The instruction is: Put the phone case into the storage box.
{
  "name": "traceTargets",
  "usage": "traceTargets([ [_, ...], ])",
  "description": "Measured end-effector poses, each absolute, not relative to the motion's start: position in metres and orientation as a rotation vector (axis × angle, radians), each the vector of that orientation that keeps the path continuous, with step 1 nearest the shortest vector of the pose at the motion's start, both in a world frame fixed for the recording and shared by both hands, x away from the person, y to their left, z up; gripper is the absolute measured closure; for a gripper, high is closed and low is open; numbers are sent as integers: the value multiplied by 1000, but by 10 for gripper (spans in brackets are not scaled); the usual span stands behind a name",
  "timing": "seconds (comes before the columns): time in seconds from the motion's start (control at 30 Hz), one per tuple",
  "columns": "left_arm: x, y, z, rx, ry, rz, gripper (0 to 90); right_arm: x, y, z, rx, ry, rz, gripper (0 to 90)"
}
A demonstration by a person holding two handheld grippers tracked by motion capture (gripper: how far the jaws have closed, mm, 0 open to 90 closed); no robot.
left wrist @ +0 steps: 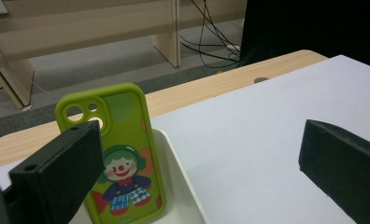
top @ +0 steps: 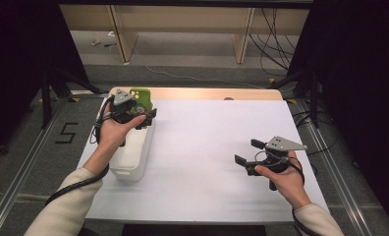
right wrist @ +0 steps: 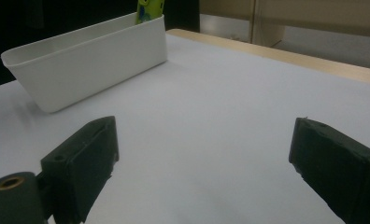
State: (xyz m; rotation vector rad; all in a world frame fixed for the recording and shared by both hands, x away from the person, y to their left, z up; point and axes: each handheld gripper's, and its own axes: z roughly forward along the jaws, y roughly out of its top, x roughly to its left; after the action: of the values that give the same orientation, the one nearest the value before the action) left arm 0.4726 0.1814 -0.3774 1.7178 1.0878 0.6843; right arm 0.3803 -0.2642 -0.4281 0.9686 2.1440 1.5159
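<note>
A: Firstly, item one: the green phone case (left wrist: 122,154). Location?

B: Standing upright in the far end of the white bin (top: 133,152), leaning against its end wall. It bears a printed clown figure with green hair and a camera cutout at its upper corner. In the right gripper view just its top edge (right wrist: 150,9) peeks over the bin rim (right wrist: 80,42).

A: Item two: the left gripper (top: 146,118).

B: Held above the far part of the bin, just beside the case. Jaws spread wide, nothing between them. In its own view one jaw stands in front of the case's lower left edge; whether it touches the case I cannot tell from this angle. The other jaw hangs over the table sheet.

A: Item three: the right gripper (top: 246,153).

B: Low over the white table sheet (top: 207,137), on the person's right, well apart from the bin. Jaws likewise parted, gripping nothing; bare sheet shows between them.

A: Item four: the bin itself.

B: Long, white, plastic, at the left edge of the sheet, lengthwise away from the person. The left forearm crosses its near end.

A: Surroundings?

B: A wooden table edge (top: 207,93) beyond the sheet, and cables on the floor (top: 271,39) behind.
</note>
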Motion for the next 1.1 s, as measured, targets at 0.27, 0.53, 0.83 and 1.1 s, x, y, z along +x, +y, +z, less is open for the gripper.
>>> traceTargets([
  [0.27, 457, 180, -382, 1720, 1063, 652, 0, 380, -264, -428, 967, 2144, 1517, 93],
  [0.53, 445, 177, -386, 1735, 1040, 640, 0, 380, -264, -428, 968, 2145, 1514, 94],
  [0.83, 432, 176, -390, 1742, 989, 631, 0, 380, -264, -428, 967, 2143, 1515, 93],
  [1.1, 420, 175, -394, 1752, 956, 626, 0, 380, -263, -428, 965, 2144, 1517, 93],
])
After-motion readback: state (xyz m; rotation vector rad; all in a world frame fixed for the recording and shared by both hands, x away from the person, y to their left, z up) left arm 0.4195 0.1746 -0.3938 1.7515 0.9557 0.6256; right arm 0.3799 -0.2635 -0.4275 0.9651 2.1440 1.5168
